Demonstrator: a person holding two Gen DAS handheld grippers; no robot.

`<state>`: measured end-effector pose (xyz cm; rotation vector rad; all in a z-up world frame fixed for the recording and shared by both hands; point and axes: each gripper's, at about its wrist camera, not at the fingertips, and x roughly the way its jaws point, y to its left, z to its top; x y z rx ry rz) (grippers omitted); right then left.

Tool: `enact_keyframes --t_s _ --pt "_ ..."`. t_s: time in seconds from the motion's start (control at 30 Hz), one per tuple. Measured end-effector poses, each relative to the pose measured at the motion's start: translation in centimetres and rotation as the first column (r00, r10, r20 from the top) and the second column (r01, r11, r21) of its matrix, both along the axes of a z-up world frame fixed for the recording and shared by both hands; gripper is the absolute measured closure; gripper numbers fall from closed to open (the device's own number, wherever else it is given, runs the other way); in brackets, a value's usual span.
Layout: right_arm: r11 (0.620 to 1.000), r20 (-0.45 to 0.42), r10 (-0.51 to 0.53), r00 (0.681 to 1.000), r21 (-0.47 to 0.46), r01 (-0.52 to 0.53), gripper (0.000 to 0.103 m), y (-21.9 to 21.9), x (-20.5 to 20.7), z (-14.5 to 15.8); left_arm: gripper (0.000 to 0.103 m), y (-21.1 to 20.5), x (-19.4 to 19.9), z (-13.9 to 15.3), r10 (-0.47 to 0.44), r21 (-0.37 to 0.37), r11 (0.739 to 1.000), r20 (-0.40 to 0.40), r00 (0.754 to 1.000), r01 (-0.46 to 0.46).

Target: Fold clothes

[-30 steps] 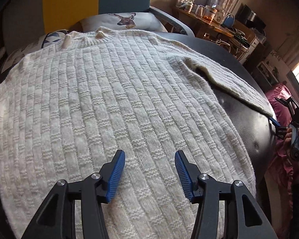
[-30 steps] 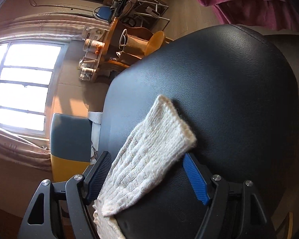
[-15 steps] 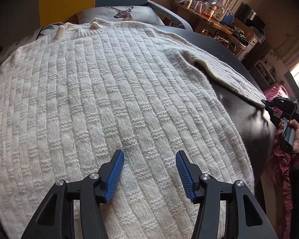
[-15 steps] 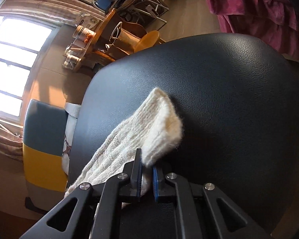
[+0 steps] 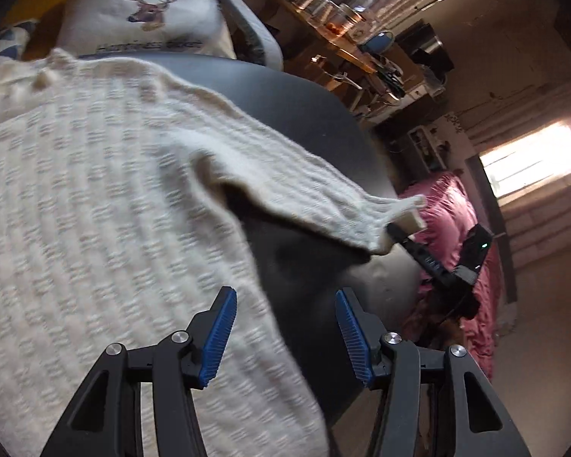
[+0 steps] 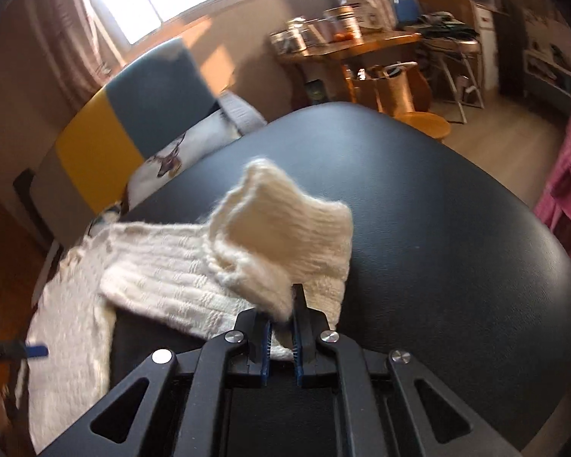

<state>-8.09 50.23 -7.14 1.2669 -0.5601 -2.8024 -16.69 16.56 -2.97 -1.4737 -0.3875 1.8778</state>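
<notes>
Item: cream knitted sweater (image 5: 106, 198), basket-weave pattern, spread across a black padded surface (image 5: 316, 122); body fills the left half of the left wrist view, collar toward the upper left.

Sleeve (image 5: 304, 190): lifted off the surface, drawn toward centre right of the frame. Cuff (image 6: 285, 228) is seen at centre of the right wrist view, bunched and flared above the jaws.

Right hand-held gripper (image 6: 281, 339): pressed together on the cuff, only a small tuft of ribbed knit being pinched near the cuff edge.

Left hand-held gripper (image 5: 281, 335): spread wide, nothing between the pads; held at lower centre over the sweater's side edge, where knit meets black padding.

Stage: a sleeve fold appears to be in hand; how far the folding has got is not settled.

Risks, as judged:
- The thin bite may slip from the loose, fuzzy knit if tension is added, and the sleeve may be dropped short.
- The body may be dragged across the smooth padding by the pull, since it is not pinned down; the flat lay would be spoiled.
- Loops could be snagged or stretched by the ribbed pads.

Writing: a line of dark lettering is carried under a deer print on a pillow (image 5: 144, 23), upper left of the left wrist view; it is too blurred to be read. No brand is legible elsewhere.
</notes>
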Motion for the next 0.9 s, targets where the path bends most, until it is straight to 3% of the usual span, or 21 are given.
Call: enact_keyframes --t_s 0.1,0.2,0.43,0.53,0.57,0.63,0.7,0.83,0.9 --pt "0.997 0.061 0.055 0.997 0.056 -0.059 0.095 -0.9 -0.9 -1.0 0.045 5.8 -2.0 0.3 -0.083 0.042 0.996 0.034 0.996 0.081" --pt "0.993 0.07 0.077 0.995 0.081 -0.083 0.095 -1.3 -1.1 -1.2 0.044 11.1 -3.4 -1.2 -0.136 0.085 0.988 0.128 0.982 0.126" --pt "0.985 0.063 0.124 0.99 0.115 -0.131 0.095 -2.3 -1.1 -0.8 0.044 19.0 -4.7 -4.5 -0.162 0.111 0.984 0.263 0.951 0.137" --pt "0.982 0.058 0.134 0.989 0.124 -0.14 0.093 -2.6 -1.2 -0.7 0.047 20.5 -5.0 -5.1 -0.142 0.076 0.989 0.247 0.959 0.127" --pt "0.982 0.057 0.136 0.989 0.127 -0.142 0.093 -2.7 -1.2 -0.6 0.068 20.9 -5.0 -5.2 -0.139 0.065 0.99 0.237 0.961 0.127" --pt "0.983 0.056 0.126 0.991 0.124 -0.132 0.092 -2.5 -1.3 -0.6 0.095 21.2 -5.2 -5.0 -0.135 0.048 0.991 0.215 0.967 0.127" --pt "0.99 0.052 0.099 0.994 0.092 -0.104 0.08 -2.0 -1.3 -0.7 0.095 20.2 -6.1 -3.5 -0.113 0.051 0.993 0.177 0.978 0.106" --pt "1.0 -0.009 0.016 1.0 -0.019 -0.016 0.075 -0.3 -0.2 0.1 0.096 18.1 -7.9 -0.5 -0.07 0.058 0.996 0.099 0.993 0.064" --pt "0.992 -0.049 -0.029 0.998 -0.122 0.023 0.066 0.7 0.8 0.7 0.096 17.0 -8.7 1.0 -0.047 0.063 0.997 0.06 0.997 0.043"
